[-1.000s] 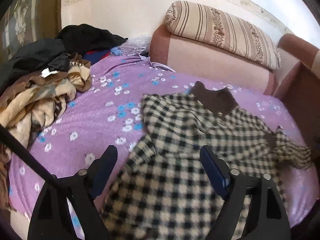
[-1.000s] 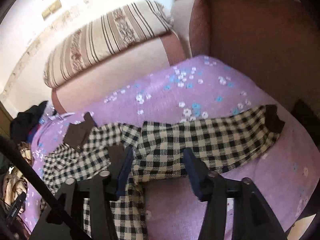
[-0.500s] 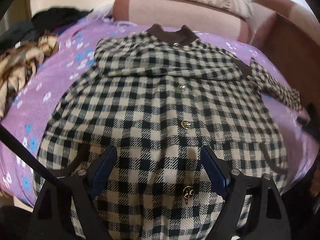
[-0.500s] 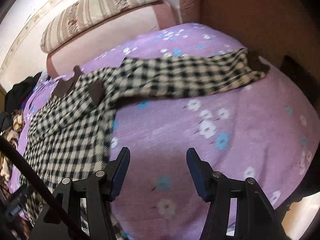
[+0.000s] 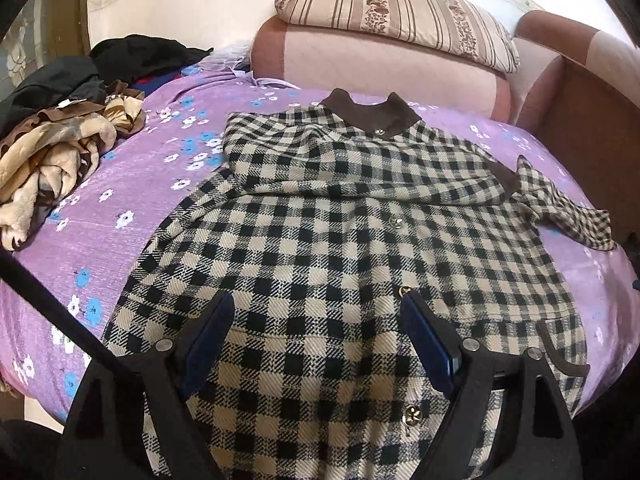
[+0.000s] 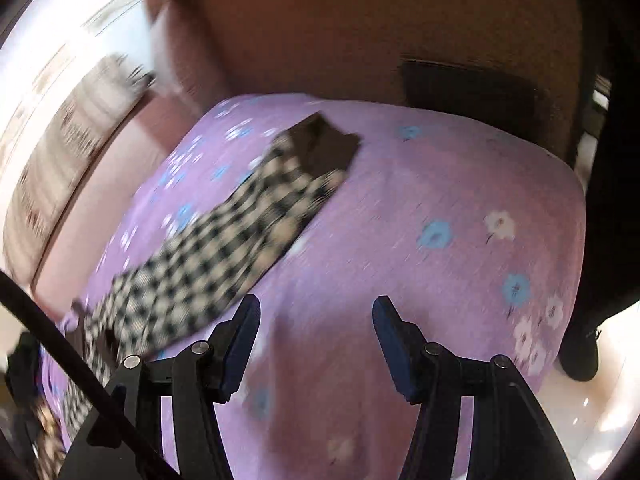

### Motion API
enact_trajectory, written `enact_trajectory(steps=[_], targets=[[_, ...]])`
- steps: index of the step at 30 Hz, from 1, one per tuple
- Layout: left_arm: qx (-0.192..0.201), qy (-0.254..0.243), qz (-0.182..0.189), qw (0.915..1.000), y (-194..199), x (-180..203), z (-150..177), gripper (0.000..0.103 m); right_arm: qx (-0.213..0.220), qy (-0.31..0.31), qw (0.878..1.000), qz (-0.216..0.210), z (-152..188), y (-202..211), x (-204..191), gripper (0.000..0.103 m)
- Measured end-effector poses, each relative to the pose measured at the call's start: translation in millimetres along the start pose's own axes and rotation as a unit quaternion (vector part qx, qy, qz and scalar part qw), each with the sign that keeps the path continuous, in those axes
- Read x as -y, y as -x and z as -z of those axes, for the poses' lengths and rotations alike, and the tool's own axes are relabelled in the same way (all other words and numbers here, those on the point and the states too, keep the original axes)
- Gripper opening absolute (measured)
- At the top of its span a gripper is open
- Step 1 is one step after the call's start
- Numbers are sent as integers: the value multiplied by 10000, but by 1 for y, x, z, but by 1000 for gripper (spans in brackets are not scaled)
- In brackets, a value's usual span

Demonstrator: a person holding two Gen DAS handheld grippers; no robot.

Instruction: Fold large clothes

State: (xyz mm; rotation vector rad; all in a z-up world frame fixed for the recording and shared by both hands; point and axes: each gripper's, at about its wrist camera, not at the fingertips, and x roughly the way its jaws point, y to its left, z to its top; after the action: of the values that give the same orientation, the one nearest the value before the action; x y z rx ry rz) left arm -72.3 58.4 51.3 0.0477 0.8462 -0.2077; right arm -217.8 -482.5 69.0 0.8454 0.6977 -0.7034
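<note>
- The checked coat [image 5: 344,248] is lying front-up and spread flat on the purple floral sheet [image 5: 132,200], its brown collar [image 5: 370,114] pointing toward the pink sofa back [image 5: 380,68].
- Gold buttons [image 5: 397,222] are running in a line down the coat's front, all visible from the left wrist view.
- One sleeve is lying folded across the chest; the other sleeve [image 6: 224,256] is trailing off to the coat's side, its brown cuff [image 6: 324,148] resting on the sheet near the brown armrest [image 6: 360,32].
- The left gripper [image 5: 316,336] is hanging over the lower front of the coat with its jaws standing wide apart; no cloth is being pinched between the blue pads [image 5: 206,344].
- The right gripper [image 6: 316,340] is likewise spread wide and is gripping nothing; bare sheet is showing between its fingers.
- The outstretched sleeve is lying just to the left of the right gripper's left finger in that view; whether it is touching cannot be told, as the frame is blurred.
- A striped cushion [image 5: 396,16] is sitting on top of the sofa back.
- A heap of other clothes [image 5: 56,152], tan, brown and black, is lying piled at the far left of the sheet, well apart from the coat.
</note>
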Motion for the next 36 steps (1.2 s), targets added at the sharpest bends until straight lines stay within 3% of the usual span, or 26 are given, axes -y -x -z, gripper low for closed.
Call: enact_trajectory(steps=[6,9,12,18,20,21,22,28,36], targets=[[-82,87,11,9999,-10,0,-3,84,39,-307,9994,-119,-38,-34,4,63],[-88,69,-26,9999,-14,1,-2,84,-89,-607,9977,-277,-47,-58,3,63],[-112,20,-151,9998,-19,5,-2,84,12,-726,9967,-366,-55,-69,-3,69],[-204,8,-224,9995,-32,9,0,84,162,-823,9959,-333,-69,-85,-12,69],[-210,-2,-243,9995,-33,9,1,84,109,-703,9966,-406,-74,-89,-17,44],[-209,-9,-254,9995,-34,9,1,84,35,-672,9966,-476,-75,-91,-19,14],[-208,-13,-263,9994,-35,9,1,84,-68,-657,9961,-582,-75,-94,-20,5],[-171,-3,-299,9994,-34,7,1,84,691,-705,9951,-48,-83,-59,-17,3],[-175,134,-185,9996,-31,1,1,84,830,-255,9962,-6,-73,-41,-44,3]])
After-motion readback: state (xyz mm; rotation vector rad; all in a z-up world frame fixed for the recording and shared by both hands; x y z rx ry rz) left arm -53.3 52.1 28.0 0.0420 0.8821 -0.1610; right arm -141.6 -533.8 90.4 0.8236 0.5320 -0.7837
